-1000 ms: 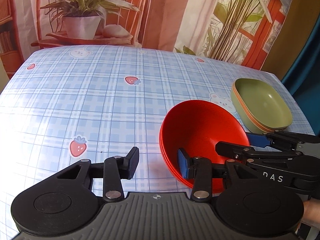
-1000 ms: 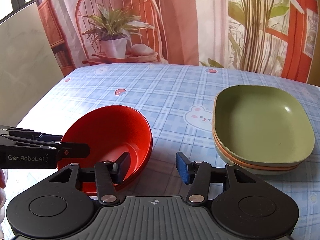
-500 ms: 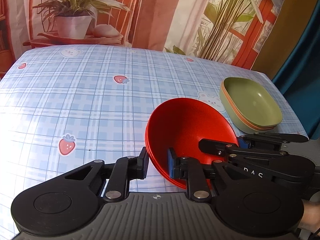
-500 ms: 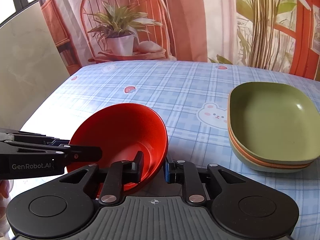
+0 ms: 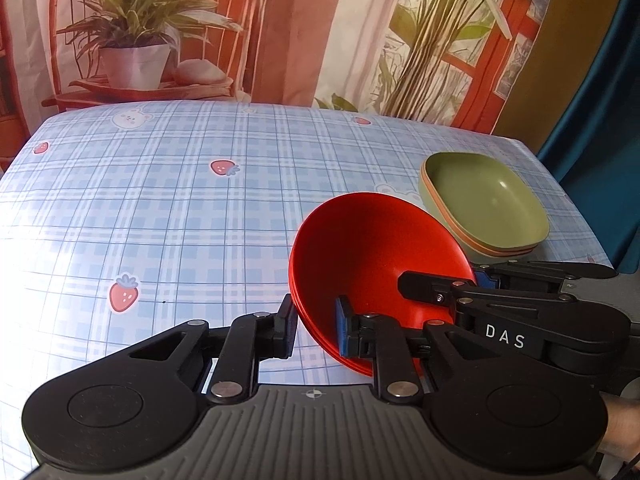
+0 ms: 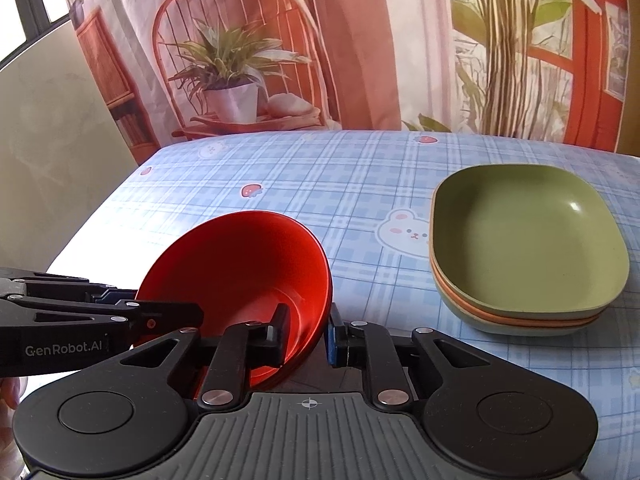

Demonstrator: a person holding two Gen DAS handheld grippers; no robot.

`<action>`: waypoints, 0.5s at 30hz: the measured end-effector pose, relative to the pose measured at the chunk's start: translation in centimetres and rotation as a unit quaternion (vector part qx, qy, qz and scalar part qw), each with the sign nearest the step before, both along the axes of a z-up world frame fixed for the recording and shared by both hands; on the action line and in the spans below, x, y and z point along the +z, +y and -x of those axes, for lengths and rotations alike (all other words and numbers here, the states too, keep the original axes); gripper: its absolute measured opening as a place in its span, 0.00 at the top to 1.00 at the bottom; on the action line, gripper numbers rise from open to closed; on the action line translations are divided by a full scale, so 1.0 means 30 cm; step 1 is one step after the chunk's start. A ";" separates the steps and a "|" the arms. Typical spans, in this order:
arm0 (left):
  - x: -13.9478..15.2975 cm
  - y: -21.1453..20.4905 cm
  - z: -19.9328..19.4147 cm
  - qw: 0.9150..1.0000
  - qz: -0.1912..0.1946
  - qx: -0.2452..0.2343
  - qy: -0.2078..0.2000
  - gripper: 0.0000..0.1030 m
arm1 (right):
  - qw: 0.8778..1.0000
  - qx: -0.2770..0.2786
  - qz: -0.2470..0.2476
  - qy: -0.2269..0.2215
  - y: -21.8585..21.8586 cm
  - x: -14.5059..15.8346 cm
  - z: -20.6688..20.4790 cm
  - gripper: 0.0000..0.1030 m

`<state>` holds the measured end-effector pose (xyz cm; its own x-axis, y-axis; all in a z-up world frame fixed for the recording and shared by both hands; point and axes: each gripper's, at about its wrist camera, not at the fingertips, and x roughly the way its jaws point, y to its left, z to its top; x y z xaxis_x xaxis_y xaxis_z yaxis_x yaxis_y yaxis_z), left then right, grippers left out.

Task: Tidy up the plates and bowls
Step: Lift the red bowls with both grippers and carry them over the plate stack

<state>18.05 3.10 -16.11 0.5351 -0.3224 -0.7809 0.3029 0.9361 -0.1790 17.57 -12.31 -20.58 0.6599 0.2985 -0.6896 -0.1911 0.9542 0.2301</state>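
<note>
Between both grippers, left gripper point(image 5: 316, 326) and right gripper point(image 6: 306, 334) each clamp the tilted red bowl's point(image 5: 376, 256) rim.

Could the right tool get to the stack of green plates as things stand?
Probably not yet: the right tool is shut on the red bowls' rim, as is the left tool. The path over the tablecloth to the green plates looks unobstructed.

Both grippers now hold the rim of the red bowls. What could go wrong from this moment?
The stack of round red bowls is clamped on opposite rims by the left gripper and the right gripper. If the hands move unevenly, the nested bowls may slip apart. The stack of green rectangular plates sits close by, so a swing could knock it.
</note>
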 end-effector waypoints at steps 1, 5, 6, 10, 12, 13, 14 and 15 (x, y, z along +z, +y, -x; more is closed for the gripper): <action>0.005 -0.005 0.003 1.000 -0.001 -0.002 -0.001 0.79 | 1.000 0.000 0.000 -0.001 -0.006 0.005 0.004 0.84; 0.023 -0.030 0.016 1.000 -0.004 -0.006 -0.006 0.79 | 1.000 -0.003 0.000 -0.008 -0.031 0.028 0.019 0.84; 0.026 -0.036 0.016 1.000 -0.005 -0.007 -0.006 0.79 | 1.000 -0.003 0.000 -0.010 -0.038 0.034 0.023 0.84; 0.043 -0.062 0.024 1.000 -0.008 -0.010 -0.010 0.79 | 1.000 -0.004 0.000 -0.017 -0.068 0.058 0.035 0.84; 0.053 -0.079 0.029 1.000 -0.009 -0.012 -0.013 0.79 | 1.000 -0.004 0.001 -0.021 -0.084 0.068 0.039 0.84; 0.058 -0.087 0.030 1.000 -0.009 -0.013 -0.014 0.79 | 1.000 -0.004 0.001 -0.022 -0.092 0.073 0.044 0.84; 0.061 -0.095 0.030 1.000 -0.009 -0.014 -0.014 0.79 | 1.000 -0.004 0.002 -0.024 -0.099 0.077 0.046 0.84; 0.063 -0.104 0.030 1.000 -0.008 -0.015 -0.015 0.79 | 1.000 -0.005 0.002 -0.026 -0.108 0.082 0.048 0.85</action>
<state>17.17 0.00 -14.20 0.5483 -0.3256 -0.7703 0.3357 0.9293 -0.1539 16.14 -15.56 -18.11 0.6973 0.2890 -0.6560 -0.1935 0.9570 0.2160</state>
